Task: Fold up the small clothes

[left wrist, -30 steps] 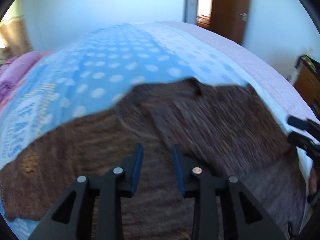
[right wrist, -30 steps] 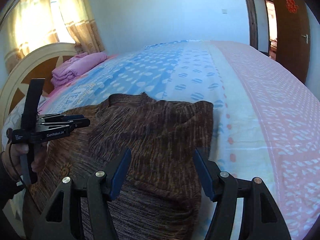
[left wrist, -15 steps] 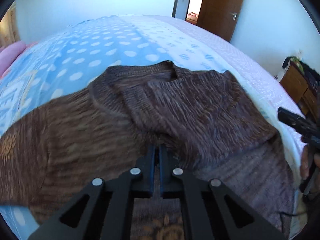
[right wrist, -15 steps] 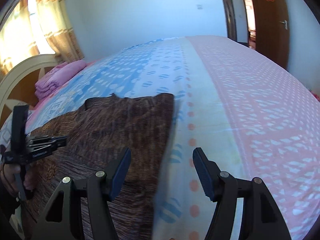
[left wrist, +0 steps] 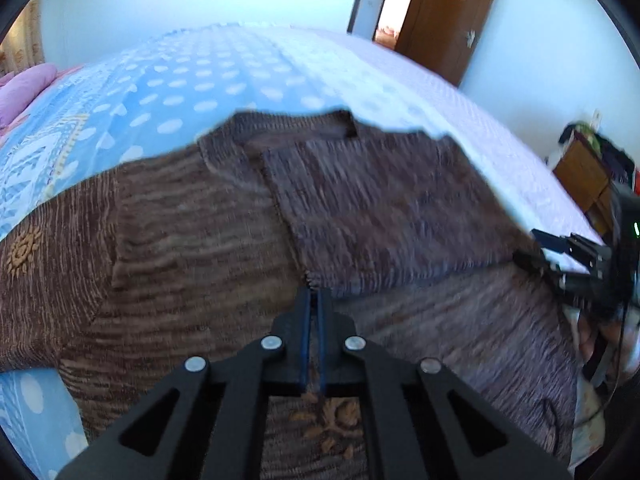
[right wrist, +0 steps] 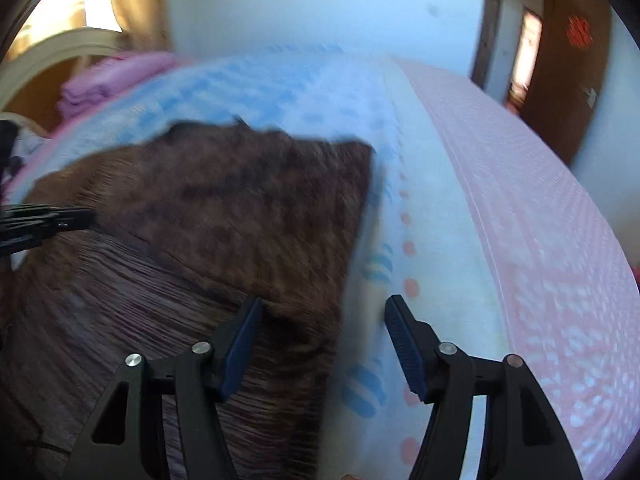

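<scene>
A brown knit sweater (left wrist: 192, 216) lies spread on the bed, with one side folded over its middle as a flap (left wrist: 384, 208). My left gripper (left wrist: 314, 294) is shut, its tips pinching the lower corner of that flap; it also shows at the left of the right wrist view (right wrist: 60, 216). My right gripper (right wrist: 325, 302) hangs low over the sweater's (right wrist: 224, 208) right edge. Its jaws are closing but still stand apart, with the edge and some sheet between them, and the pads press on nothing. From the left wrist view it is at the far right (left wrist: 560, 256).
The bed sheet (right wrist: 500, 200) is blue with dots, turning pink toward the right. Folded pink bedding (right wrist: 116, 76) sits by the headboard (right wrist: 48, 52). A brown door (left wrist: 452, 12) and a wooden cabinet (left wrist: 584, 176) stand beyond the bed.
My left gripper went from open to shut at the flap's corner. My right gripper swung right to the sweater's edge, then dropped closer to the bed, its jaws a little narrower.
</scene>
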